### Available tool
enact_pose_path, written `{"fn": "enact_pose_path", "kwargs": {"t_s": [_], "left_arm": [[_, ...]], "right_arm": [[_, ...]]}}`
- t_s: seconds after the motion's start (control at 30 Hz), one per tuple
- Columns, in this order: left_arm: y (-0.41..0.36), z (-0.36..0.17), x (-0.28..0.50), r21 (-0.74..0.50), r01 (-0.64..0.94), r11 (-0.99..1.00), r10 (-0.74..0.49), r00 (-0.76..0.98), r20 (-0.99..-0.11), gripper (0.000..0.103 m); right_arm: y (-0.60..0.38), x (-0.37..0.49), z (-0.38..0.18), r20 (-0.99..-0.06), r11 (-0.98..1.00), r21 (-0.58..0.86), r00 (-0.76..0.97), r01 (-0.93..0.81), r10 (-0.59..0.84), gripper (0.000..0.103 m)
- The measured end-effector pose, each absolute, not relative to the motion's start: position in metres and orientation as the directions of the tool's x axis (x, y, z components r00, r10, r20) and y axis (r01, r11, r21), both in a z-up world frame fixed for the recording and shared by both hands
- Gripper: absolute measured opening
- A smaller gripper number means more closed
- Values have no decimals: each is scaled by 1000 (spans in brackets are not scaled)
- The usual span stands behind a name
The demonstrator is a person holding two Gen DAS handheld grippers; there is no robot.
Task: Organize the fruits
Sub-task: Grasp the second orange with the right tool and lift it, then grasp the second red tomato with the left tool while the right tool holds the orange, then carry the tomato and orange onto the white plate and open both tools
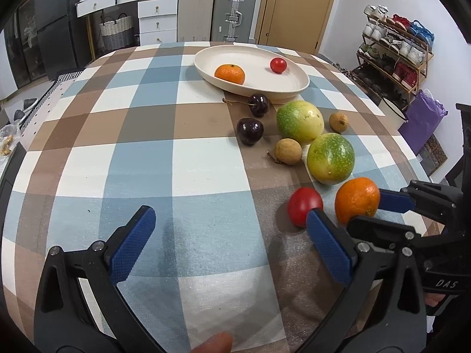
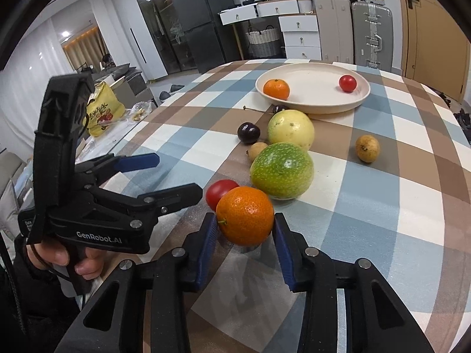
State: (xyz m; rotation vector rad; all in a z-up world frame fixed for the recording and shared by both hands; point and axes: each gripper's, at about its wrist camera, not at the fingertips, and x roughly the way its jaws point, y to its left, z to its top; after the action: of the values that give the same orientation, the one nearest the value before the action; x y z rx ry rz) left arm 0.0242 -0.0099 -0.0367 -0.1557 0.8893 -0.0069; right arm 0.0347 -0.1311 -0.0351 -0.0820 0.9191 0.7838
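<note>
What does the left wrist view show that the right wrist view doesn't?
Only the left wrist view: the shoe rack, a purple bag, and the far cherry's whole body. Only the right wrist view: a yellow snack bag, the refrigerator, and the right claw closed on the near tangerine. Both: the plate holding a tangerine and a tomato, and the open left claw.

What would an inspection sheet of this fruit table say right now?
Surface: checked tablecloth, fully covering the table.
Job's things: plate holds one orange and one tomato; loose orange, tomato, two green fruits, two cherries, two small brown fruits on the cloth.
Clutter: yellow bag off-table.
Grippers: right gripper shut on the loose orange; left gripper open, empty.
Cables: nothing seen.
Surroundings: suitcases, drawers, shoe rack.
</note>
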Motion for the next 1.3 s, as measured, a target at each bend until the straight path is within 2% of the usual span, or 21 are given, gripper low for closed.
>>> {"fn": "enact_pose_path", "kwargs": {"t_s": [0.17, 0.37, 0.47, 0.63, 0.7, 0.73, 0.8, 0.83, 1.3], "left_arm": [[-19, -39, 29, -140, -23, 990, -95, 623, -776, 102], [-38, -40, 34, -125, 55, 991, -132, 620, -773, 95], [-47, -43, 36, -115, 85, 990, -143, 601, -787, 81], [-57, -46, 37, -72, 113, 991, -126, 597, -792, 69], [-58, -45, 37, -74, 127, 989, -136, 601, -788, 53], [-60, -45, 37, -75, 139, 987, -145, 602, -785, 49], [-61, -44, 36, -88, 157, 984, -166, 599, -783, 30], [-62, -43, 35, -103, 176, 979, -189, 596, -780, 25], [-50, -17, 28, -148, 158, 976, -216, 654, -725, 25]], "right_arm": [[-146, 37, -25, -714, 744, 279, 387, -607, 584, 39], [-160, 41, -19, -705, 767, 274, 421, -580, 571, 39], [-166, 44, -18, -701, 776, 282, 432, -564, 568, 39], [-173, 45, -18, -698, 787, 278, 448, -550, 559, 39], [-176, 45, -18, -697, 793, 279, 454, -541, 555, 39], [-176, 46, -18, -697, 794, 280, 454, -540, 555, 39], [-177, 47, -19, -698, 791, 301, 442, -533, 563, 39], [-178, 47, -19, -696, 791, 307, 442, -530, 566, 39], [-182, 47, -16, -684, 799, 305, 465, -519, 562, 39]]}}
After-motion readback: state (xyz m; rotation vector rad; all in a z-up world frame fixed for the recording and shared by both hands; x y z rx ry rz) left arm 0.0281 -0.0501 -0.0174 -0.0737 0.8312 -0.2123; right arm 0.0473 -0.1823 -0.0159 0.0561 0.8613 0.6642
